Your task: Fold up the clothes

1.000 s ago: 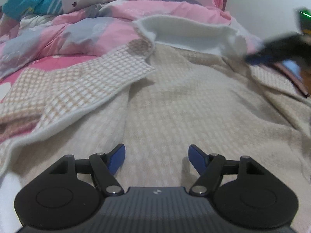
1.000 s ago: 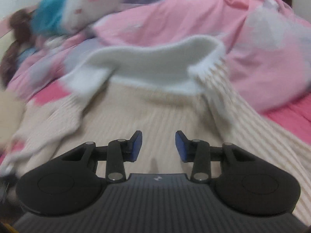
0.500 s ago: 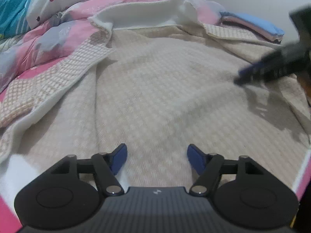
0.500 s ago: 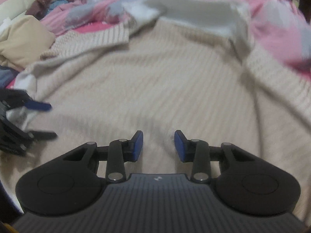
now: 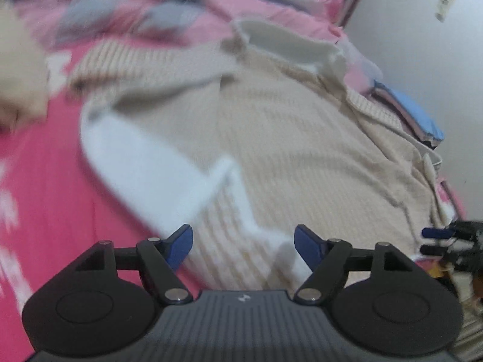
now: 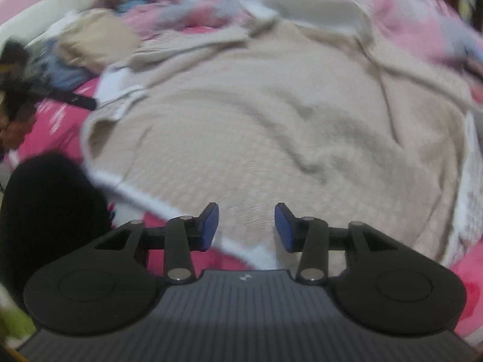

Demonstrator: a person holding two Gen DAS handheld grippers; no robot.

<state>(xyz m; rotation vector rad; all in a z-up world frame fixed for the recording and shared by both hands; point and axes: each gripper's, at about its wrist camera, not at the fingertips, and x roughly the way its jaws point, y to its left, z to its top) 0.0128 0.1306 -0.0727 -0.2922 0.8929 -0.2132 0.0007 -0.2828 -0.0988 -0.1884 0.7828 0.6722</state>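
Left wrist: jaws apart above sweater (image 5: 302, 138).

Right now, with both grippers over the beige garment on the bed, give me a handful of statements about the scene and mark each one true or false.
1. The left gripper has its jaws open with nothing between them. True.
2. The right gripper is clamped on the garment's white hem. False: its jaws are open and hold nothing.
3. The beige garment lies spread on pink bedding. True.
4. The garment is already folded into a neat square. False: it lies spread out and wrinkled, with its white lining turned up at one edge.
5. A folded blue item lies past the garment's far side in the left wrist view. True.
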